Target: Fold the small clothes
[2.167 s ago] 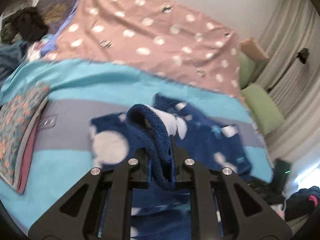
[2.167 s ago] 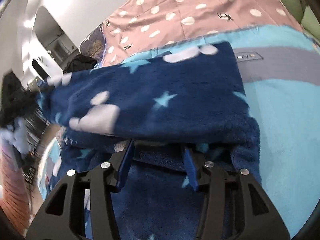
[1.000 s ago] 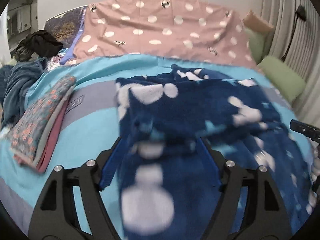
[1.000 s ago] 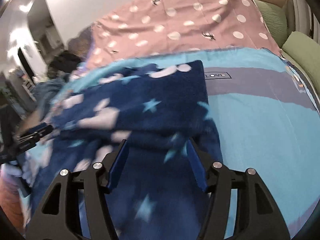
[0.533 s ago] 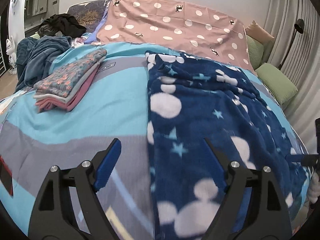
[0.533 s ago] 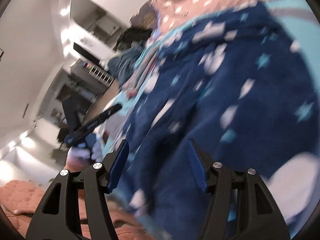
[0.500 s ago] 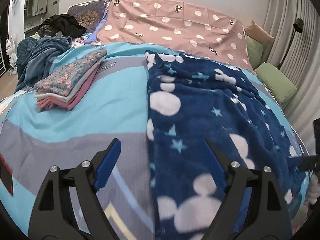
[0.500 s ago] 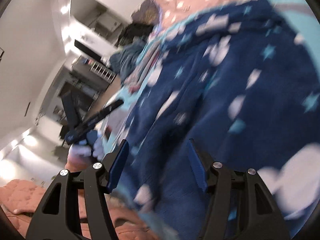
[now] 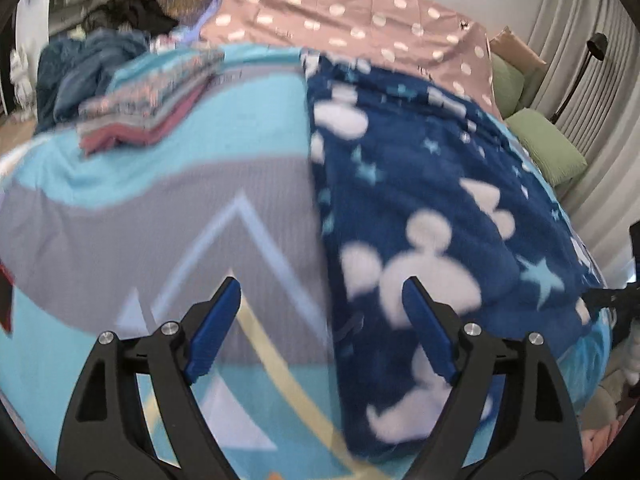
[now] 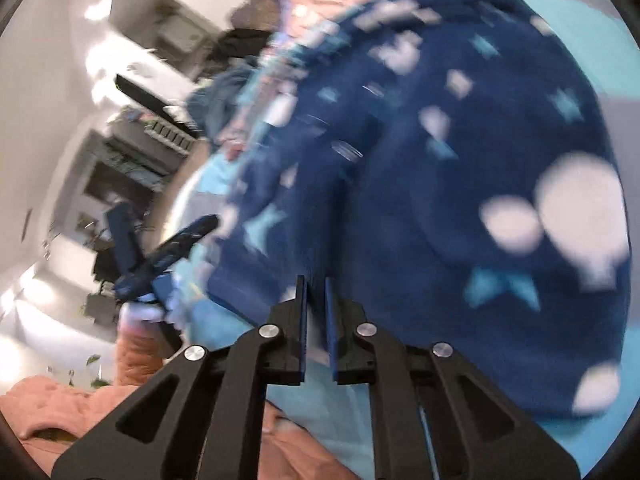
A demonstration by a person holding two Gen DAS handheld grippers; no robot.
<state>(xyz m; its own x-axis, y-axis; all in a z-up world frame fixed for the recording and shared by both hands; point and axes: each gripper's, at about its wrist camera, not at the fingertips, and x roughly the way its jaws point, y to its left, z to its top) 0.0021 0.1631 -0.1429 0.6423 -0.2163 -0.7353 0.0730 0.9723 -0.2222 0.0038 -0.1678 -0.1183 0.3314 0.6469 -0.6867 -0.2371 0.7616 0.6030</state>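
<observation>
A dark blue fleece garment [image 9: 432, 200] with white mouse-head shapes and light blue stars lies spread lengthwise on the bed. My left gripper [image 9: 320, 320] is open and empty above its near left edge, its right finger over the fleece. In the right wrist view the same garment [image 10: 460, 160] fills the frame, blurred. My right gripper [image 10: 316, 300] has its jaws nearly closed at the garment's near edge; whether fabric is pinched is unclear. The left gripper [image 10: 160, 256] also shows there, at the left.
The bed cover [image 9: 168, 200] is light blue and grey with line patterns. A folded stack of patterned clothes [image 9: 148, 100] lies at the far left. A pink dotted sheet [image 9: 360, 24], green pillows [image 9: 548, 148] and a heap of dark clothes [image 9: 92, 60] lie beyond.
Both grippers let go of the garment and it now lies flat. My left gripper has dropped lower toward its near edge. My right gripper's jaws have closed from wide open to nearly shut.
</observation>
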